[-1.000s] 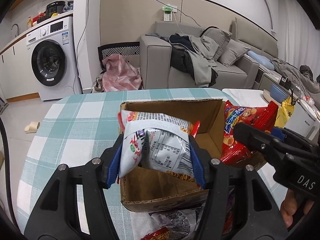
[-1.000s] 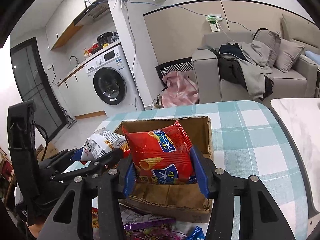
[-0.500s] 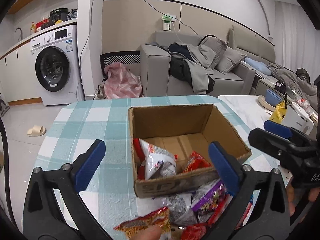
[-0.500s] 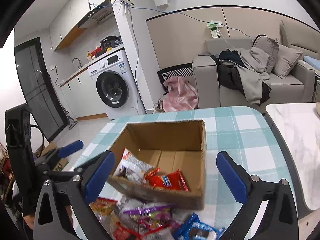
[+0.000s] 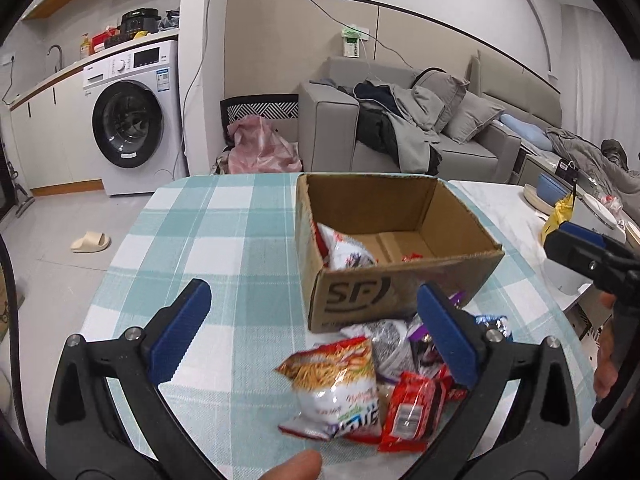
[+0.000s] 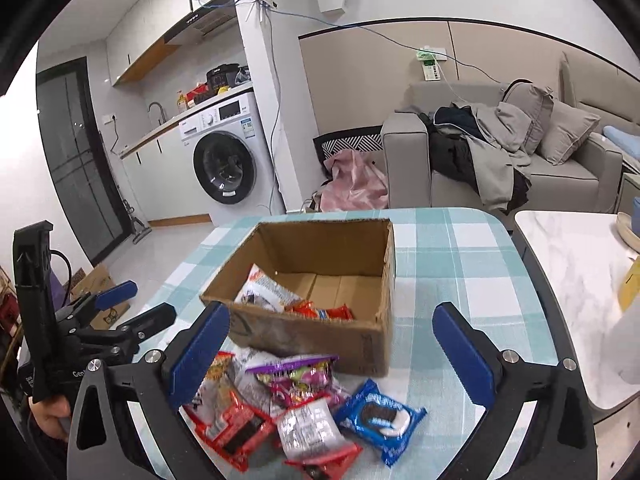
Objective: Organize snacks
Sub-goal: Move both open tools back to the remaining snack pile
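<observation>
An open cardboard box [image 5: 360, 296] [image 6: 304, 336] stands on the checked tablecloth. Inside lie a white snack bag [image 5: 346, 250] [image 6: 266, 294] and a red snack bag [image 6: 322, 312]. Several loose snack packets [image 5: 352, 384] [image 6: 296, 400] are heaped on the cloth just in front of the box, among them a blue cookie packet [image 6: 380, 416]. My left gripper [image 5: 316, 332] hangs open and empty over the cloth, with the heap at its right finger. My right gripper [image 6: 334, 352] is open and empty above the heap, in front of the box.
The checked table [image 5: 224, 240] ends in a rounded edge at left. A white marble table [image 6: 576, 272] with bowls stands to the right. A washing machine [image 5: 132, 120], a pink bag [image 5: 260, 148] and a grey sofa [image 5: 420, 128] stand beyond. A slipper [image 5: 90, 242] lies on the floor.
Both grippers let go of their bags, which now lie in the box, and opened wide. Both have pulled back toward the near edge, and the heap has come into view.
</observation>
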A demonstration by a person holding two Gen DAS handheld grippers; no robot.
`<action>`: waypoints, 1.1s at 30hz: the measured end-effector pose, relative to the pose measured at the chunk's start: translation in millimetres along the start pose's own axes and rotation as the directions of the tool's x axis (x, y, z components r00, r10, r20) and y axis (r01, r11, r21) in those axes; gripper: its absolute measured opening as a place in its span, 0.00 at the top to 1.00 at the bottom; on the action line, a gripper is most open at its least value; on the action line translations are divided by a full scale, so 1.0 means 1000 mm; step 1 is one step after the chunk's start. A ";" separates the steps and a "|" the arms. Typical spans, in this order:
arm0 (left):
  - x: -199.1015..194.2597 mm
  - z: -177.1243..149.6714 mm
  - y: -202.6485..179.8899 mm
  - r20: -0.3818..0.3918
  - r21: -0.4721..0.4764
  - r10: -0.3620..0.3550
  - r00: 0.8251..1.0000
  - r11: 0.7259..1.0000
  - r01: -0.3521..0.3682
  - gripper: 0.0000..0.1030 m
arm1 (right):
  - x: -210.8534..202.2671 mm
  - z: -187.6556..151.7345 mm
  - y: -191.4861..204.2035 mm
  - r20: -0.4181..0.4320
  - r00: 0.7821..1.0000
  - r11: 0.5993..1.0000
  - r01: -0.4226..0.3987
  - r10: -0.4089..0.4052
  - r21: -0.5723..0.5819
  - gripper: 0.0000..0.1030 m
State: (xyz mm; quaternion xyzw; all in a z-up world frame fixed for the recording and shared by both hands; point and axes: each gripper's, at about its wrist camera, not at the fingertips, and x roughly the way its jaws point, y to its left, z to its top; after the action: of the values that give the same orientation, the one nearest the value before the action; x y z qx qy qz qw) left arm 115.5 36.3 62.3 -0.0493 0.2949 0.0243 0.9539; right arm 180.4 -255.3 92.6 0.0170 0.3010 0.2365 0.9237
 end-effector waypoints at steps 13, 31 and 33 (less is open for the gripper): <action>-0.020 -0.041 0.008 -0.018 -0.004 0.010 1.000 1.000 -0.010 0.00 | -0.004 -0.044 0.012 -0.065 0.998 0.998 0.016 -0.020 -0.061 0.00; 0.016 -0.051 0.004 -0.112 0.012 0.032 0.993 0.999 -0.031 0.00 | 0.036 -0.075 0.007 -0.198 0.980 0.998 0.002 -0.015 -0.069 0.00; 0.019 -0.052 0.004 -0.117 0.012 0.033 0.993 0.999 -0.032 0.00 | 0.040 -0.078 0.007 -0.219 0.976 0.997 -0.022 0.007 -0.070 0.00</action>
State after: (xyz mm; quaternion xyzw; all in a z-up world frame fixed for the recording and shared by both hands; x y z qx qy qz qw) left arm 101.5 35.0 8.4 -0.0413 0.3513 0.0355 0.9347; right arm 161.9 -239.7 8.1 -0.0403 0.3918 0.2544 0.8833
